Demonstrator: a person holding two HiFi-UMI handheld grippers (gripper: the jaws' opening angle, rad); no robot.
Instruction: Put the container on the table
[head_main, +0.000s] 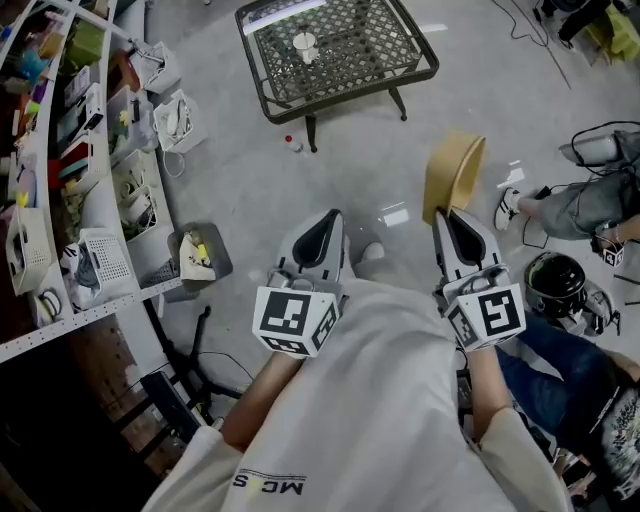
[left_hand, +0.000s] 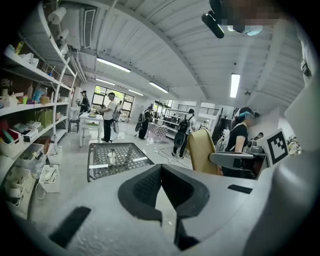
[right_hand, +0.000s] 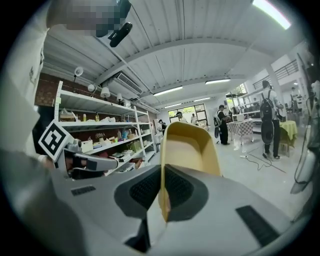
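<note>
Tan plastic, thin in the wall: the container (head_main: 455, 175) stands up from the tips of the right gripper (head_main: 462, 238). The jaws are clamped on one edge of its wall only, and the rest of the tub rises ahead of and above them, in mid-air over the floor. To that gripper's left, well apart from the container, the left gripper (head_main: 325, 235) has its jaws pressed together with nothing between them.

The metal mesh table (head_main: 400, 75) lies well ahead of both grippers and off to the left of the right one, so the task is not yet done.

The main risk, as I judge it, is the grip. A pinch on a single thin edge lets the tub swing or slip if the gripper tilts or stops sharply on the way.

A small cup (head_main: 304, 45) stands on the tabletop. Setting the container down too near it could knock it over. A tilted release on the open mesh might leave the tub rocking or tipped.
</note>
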